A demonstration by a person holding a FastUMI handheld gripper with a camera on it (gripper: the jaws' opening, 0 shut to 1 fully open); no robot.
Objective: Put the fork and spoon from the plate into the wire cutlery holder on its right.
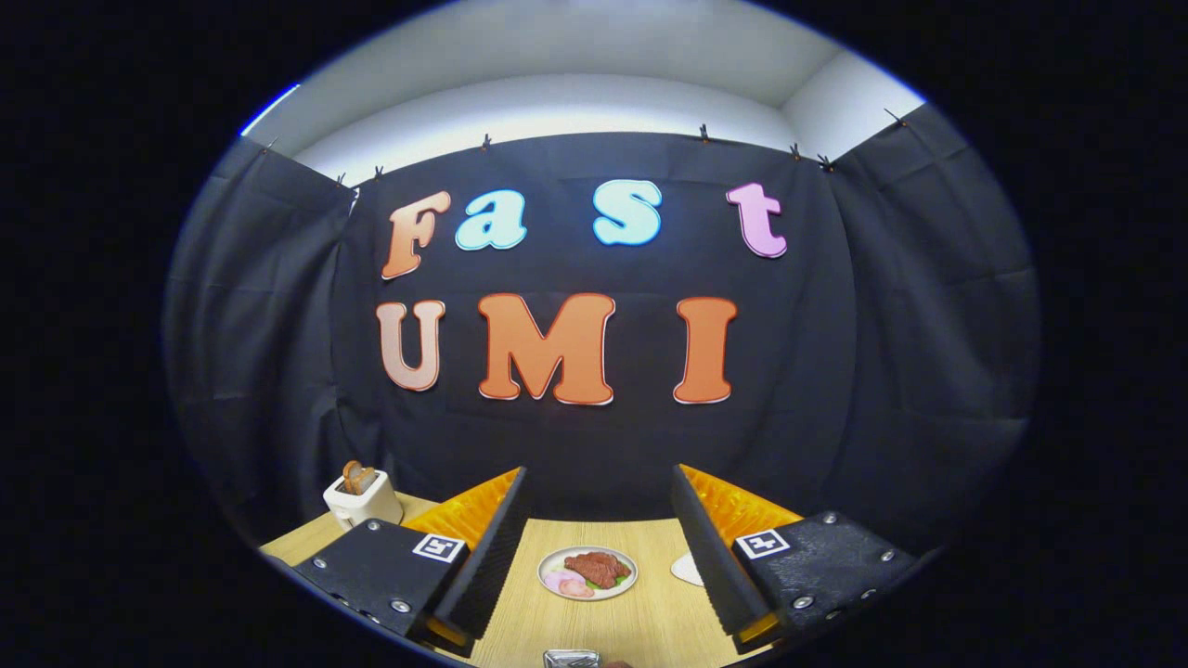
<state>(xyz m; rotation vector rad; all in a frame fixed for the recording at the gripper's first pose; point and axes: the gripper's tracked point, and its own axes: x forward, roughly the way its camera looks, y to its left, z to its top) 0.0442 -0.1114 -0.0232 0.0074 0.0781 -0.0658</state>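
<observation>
Claw (599, 547): fingers wide apart, empty, above bench (650, 622). Plate (587, 572) with food ahead between fingers; fork, spoon not discernible. Toaster (362, 496) beyond left finger. Metallic item (571, 659) nearest claw, identity unclear. Step: approach, nothing grasped. Next: descend, locate cutlery.

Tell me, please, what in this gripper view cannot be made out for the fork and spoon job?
- Metallic object, between the open gripper fingers: cut off by the view's edge, identity unclear.
- White item beside the plate: mostly hidden behind the right finger.
- Fork and spoon: cannot be told apart on the plate of food.
</observation>
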